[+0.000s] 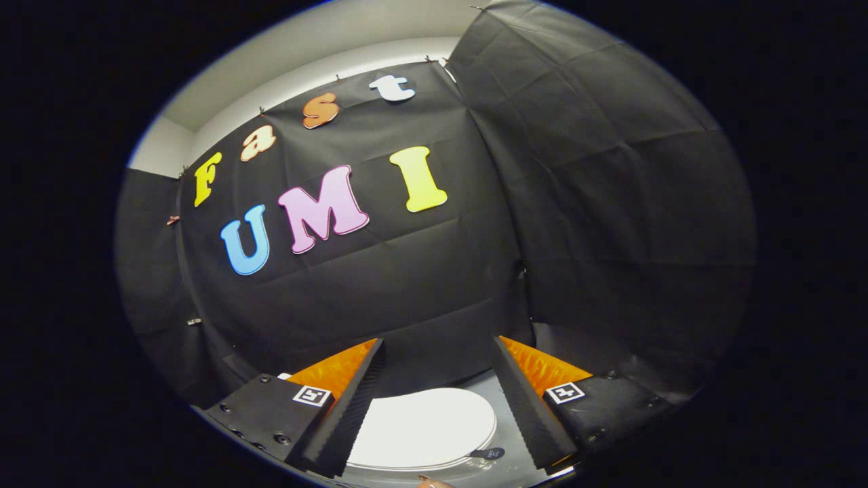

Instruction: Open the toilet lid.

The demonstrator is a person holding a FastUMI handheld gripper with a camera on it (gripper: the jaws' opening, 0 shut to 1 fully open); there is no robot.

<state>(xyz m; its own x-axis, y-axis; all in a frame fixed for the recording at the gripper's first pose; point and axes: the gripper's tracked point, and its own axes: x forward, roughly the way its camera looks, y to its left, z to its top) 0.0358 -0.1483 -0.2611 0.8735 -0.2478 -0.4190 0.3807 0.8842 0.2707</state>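
While the gripper hangs above the toilet, its two fingers stand wide apart with nothing between them but air, and they touch nothing. Each finger carries a square marker tag on its mount.

Seen through the gap between the fingers, the white toilet lid lies flat and closed, well below the fingertips. Its rounded far edge curves just short of the right finger, and its near edge runs under the left fingertip, so part of the lid is hidden there. Thin stacked rims show along the lid's front and right edge, where the lid sits on the seat; I cannot tell whether any gap lies between them.

Around the lid's right side lies a grey surface, and on it, just beside the lid's rim and close to the right fingertip, sits a small dark round tag. At the very bottom, below the lid, a small bit of a fingertip of a person pokes in; too little of it shows to say more.

Beyond the fingers the black cloth wall of the booth rises behind the toilet, and a second cloth panel meets it at a corner on the right. Open room lies above the lid and between it and the cloth. Above the cloth a pale wall shows.
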